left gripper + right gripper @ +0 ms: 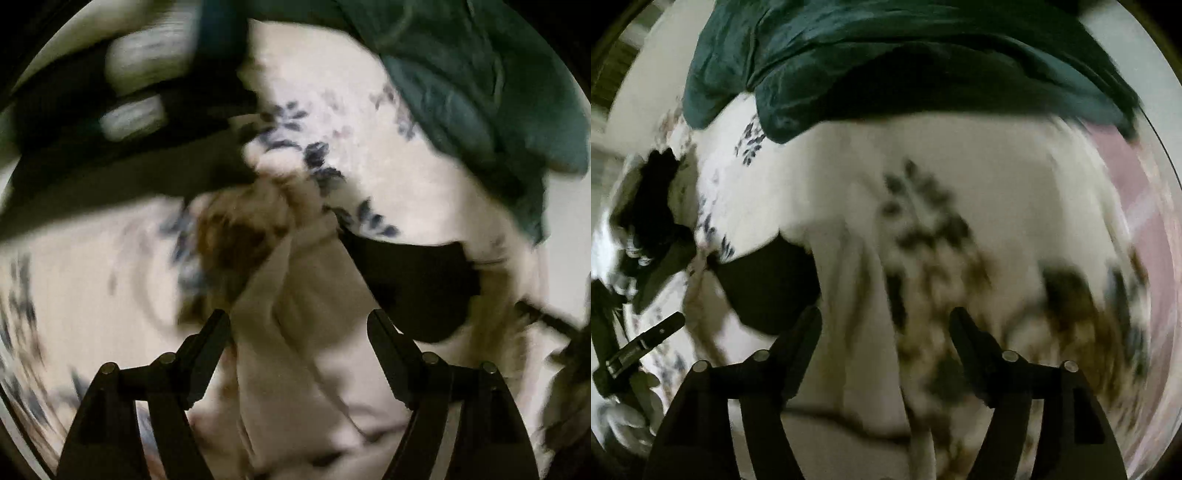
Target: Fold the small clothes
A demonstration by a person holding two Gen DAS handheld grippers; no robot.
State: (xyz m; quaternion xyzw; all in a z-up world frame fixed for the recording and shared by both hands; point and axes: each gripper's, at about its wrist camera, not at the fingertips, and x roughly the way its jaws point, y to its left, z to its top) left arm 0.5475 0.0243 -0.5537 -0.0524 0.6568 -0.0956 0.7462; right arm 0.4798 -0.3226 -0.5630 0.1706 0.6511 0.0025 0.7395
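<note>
A small pale pink garment (295,369) with brown printed patches (236,236) lies on a white bedsheet with blue flowers (388,166). My left gripper (299,325) is open just above it, fingers either side of a fold. In the right wrist view the same pale garment (857,295) with its dark brown print (923,229) lies under my right gripper (886,321), which is open. A black piece of clothing (410,280) lies beside the garment; it also shows in the right wrist view (768,288). Both views are motion-blurred.
A dark green blanket (480,85) is heaped at the far side and also shows in the right wrist view (886,62). The other gripper's dark body (110,147) crosses the left wrist view's upper left. A pink cloth (1137,206) lies at the right.
</note>
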